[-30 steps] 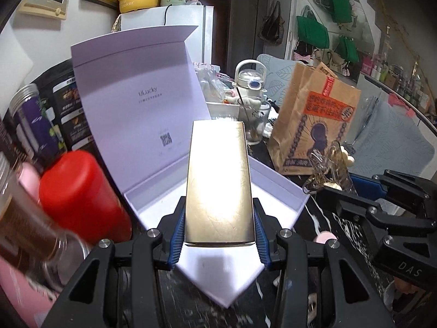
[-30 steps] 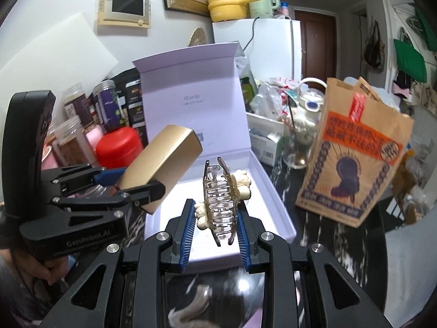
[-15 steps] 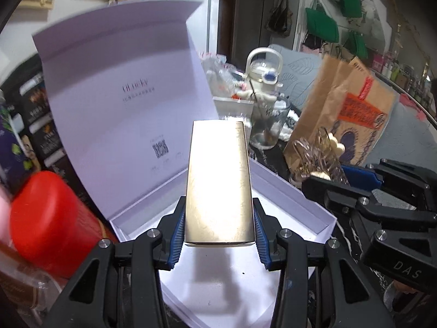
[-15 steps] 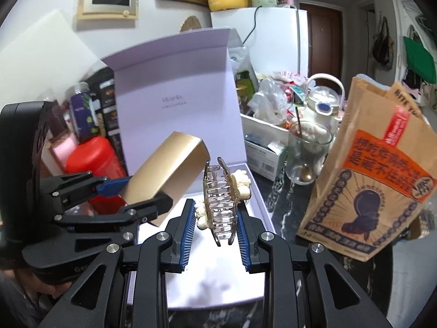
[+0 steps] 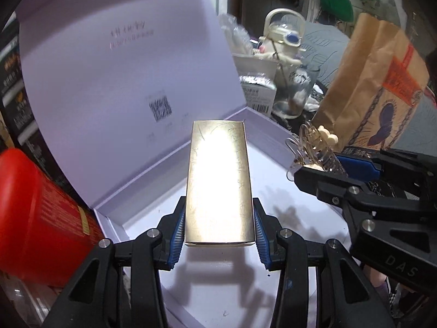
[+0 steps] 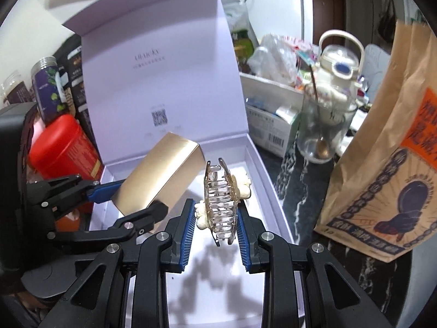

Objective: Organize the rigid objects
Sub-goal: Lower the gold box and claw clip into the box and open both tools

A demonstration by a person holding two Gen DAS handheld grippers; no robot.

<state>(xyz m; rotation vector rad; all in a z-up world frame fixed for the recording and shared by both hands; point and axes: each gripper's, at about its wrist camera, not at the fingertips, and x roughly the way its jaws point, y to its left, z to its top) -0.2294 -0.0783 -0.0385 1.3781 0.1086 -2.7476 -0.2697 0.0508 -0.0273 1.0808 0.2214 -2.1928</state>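
My left gripper (image 5: 218, 232) is shut on a shiny gold rectangular box (image 5: 220, 180), held above the floor of an open pale lilac gift box (image 5: 275, 142) whose lid (image 5: 109, 82) stands upright behind. My right gripper (image 6: 215, 225) is shut on a clear hair claw clip with cream beads (image 6: 220, 196), also hanging over the gift box tray (image 6: 262, 175). In the right wrist view the gold box (image 6: 161, 175) and the left gripper (image 6: 131, 205) sit just left of the clip. In the left wrist view the clip (image 5: 314, 147) and right gripper (image 5: 333, 169) are at the right.
A red canister (image 5: 41, 218) stands at the gift box's left. A brown paper bag (image 6: 387, 150), a glass jar with a spoon (image 6: 322, 125), a white kettle (image 6: 338, 65) and a crate of packets (image 6: 273, 104) crowd the right and back. Jars (image 6: 46, 90) line the left wall.
Both grippers have moved forward and down toward the open gift box, which now fills more of each view. Both still hold the gold box and the clip.
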